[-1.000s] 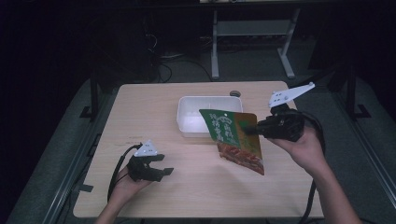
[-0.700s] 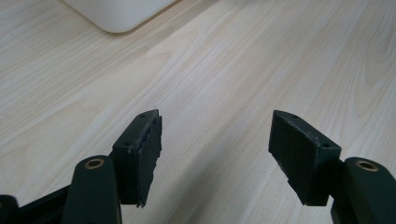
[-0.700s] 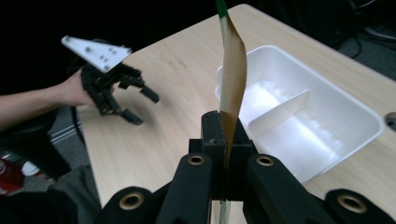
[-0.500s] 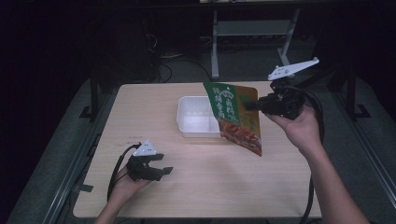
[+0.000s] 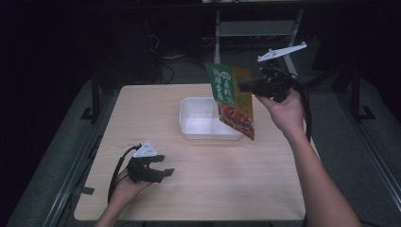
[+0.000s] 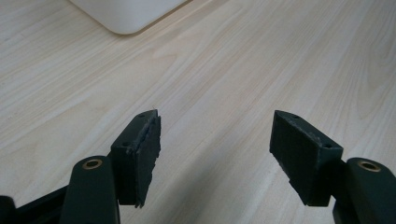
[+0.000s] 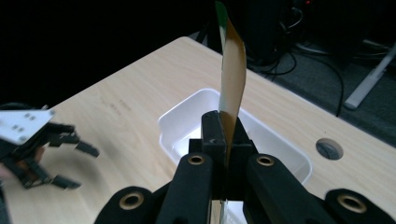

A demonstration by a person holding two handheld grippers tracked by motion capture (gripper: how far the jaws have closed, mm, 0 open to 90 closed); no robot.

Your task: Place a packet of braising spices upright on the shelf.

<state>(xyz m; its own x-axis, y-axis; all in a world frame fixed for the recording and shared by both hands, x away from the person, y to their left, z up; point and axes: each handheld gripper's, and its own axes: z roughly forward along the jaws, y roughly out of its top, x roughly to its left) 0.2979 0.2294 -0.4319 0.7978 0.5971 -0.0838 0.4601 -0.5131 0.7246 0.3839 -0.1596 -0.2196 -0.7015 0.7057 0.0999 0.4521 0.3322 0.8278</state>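
Right claw (image 5: 245,87) pinches flat glossy pouch (image 5: 231,99) above white rectangular tub (image 5: 208,119) — woodgrain table (image 5: 198,189)

white tray (image 6: 128,14) cut off at top edge, pouch (image 7: 232,60) top cropped

Pale matt wood-grain table (image 6: 261,56), smooth white plastic tub (image 5: 198,113), glossy green-orange foil pouch (image 5: 231,97), matt blk jaw pads w/ rough edges.

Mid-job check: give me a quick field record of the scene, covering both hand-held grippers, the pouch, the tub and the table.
left hand-held gripper: open, empty, low over the table near its front left
right hand-held gripper: shut on the pouch's edge
pouch: green and orange, held in the air, hanging above the tub's right end
tub: white, empty, on the table
table: light wood
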